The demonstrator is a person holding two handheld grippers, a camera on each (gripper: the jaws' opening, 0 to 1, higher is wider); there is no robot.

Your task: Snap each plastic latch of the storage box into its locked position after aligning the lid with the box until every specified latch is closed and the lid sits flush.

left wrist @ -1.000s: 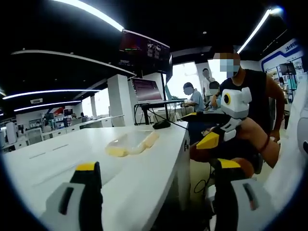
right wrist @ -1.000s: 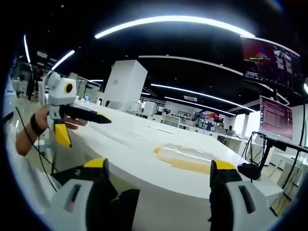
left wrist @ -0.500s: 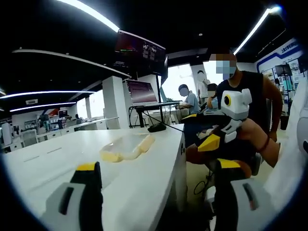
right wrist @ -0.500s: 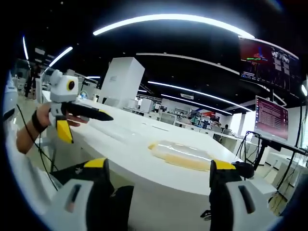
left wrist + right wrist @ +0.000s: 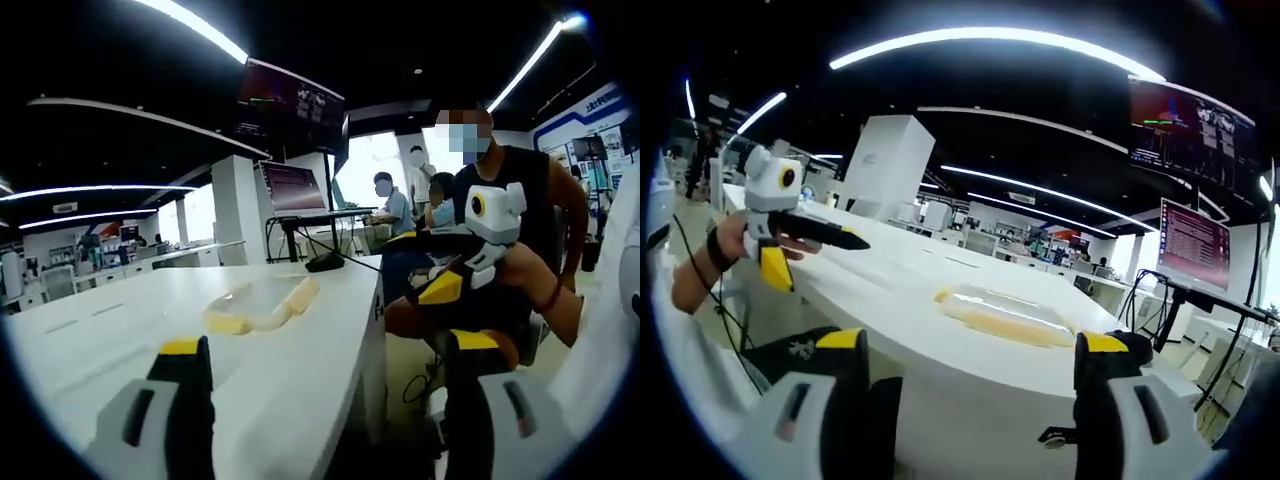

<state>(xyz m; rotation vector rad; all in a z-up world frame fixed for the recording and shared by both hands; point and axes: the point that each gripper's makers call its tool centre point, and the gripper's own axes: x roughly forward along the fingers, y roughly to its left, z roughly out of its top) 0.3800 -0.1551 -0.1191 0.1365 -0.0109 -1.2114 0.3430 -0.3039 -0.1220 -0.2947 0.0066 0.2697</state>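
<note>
Your left gripper (image 5: 320, 400) and right gripper (image 5: 970, 395) both have fingers spread, holding nothing, well short of the storage box (image 5: 1002, 318) on the worktop (image 5: 900, 300), probably just lining up your approach.

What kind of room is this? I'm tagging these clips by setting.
Probably an open-plan lab or tech workspace: a long white table holding the clear storage box, a laptop on a stand with a wall screen above, and people seated at desks behind.
</note>
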